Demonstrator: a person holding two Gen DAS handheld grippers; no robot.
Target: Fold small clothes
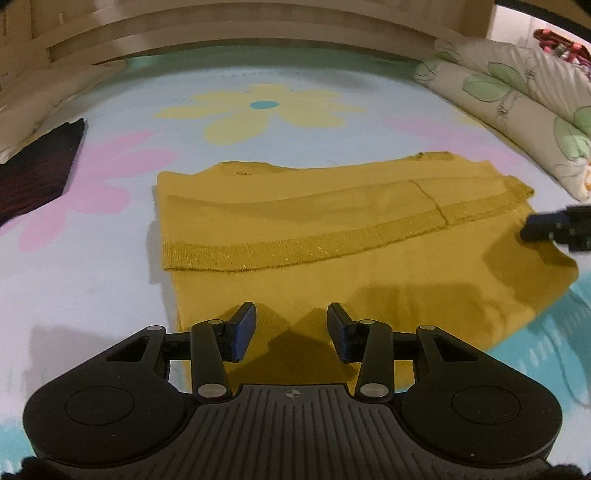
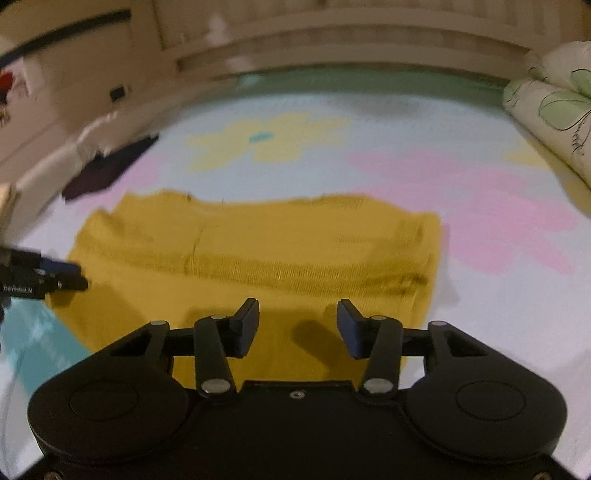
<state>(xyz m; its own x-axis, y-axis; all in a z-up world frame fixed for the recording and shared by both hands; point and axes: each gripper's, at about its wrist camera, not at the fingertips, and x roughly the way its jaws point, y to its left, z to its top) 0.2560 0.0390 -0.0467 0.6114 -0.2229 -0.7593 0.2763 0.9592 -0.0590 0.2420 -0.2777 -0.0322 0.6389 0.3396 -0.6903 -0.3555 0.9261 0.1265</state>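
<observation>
Left wrist view: mustard-yellow knit garment [image 1: 332, 236] lies flat on the flower-print bed sheet [image 1: 110, 166], w/ its ribbed hem band doubled over onto the body, so one fold appears done. Left tongs [image 1: 291, 325] spread apart, holding nothing, poised over near edge. Right tongs [image 2: 297, 325] likewise agape and empty, near the opposite end. Judgement: roughly midway; at least one more fold remains. Dark striped cloth [image 1: 37, 170] lies well apart, folded state unclear.

A home bedroom: a bed [image 1: 110, 288] spread with a flower-print sheet [image 1: 266, 107], a leaf-patterned quilt [image 1: 517, 99] heaped at the sheet's right edge, a pale wooden headboard [image 1: 221, 33] beyond it.
</observation>
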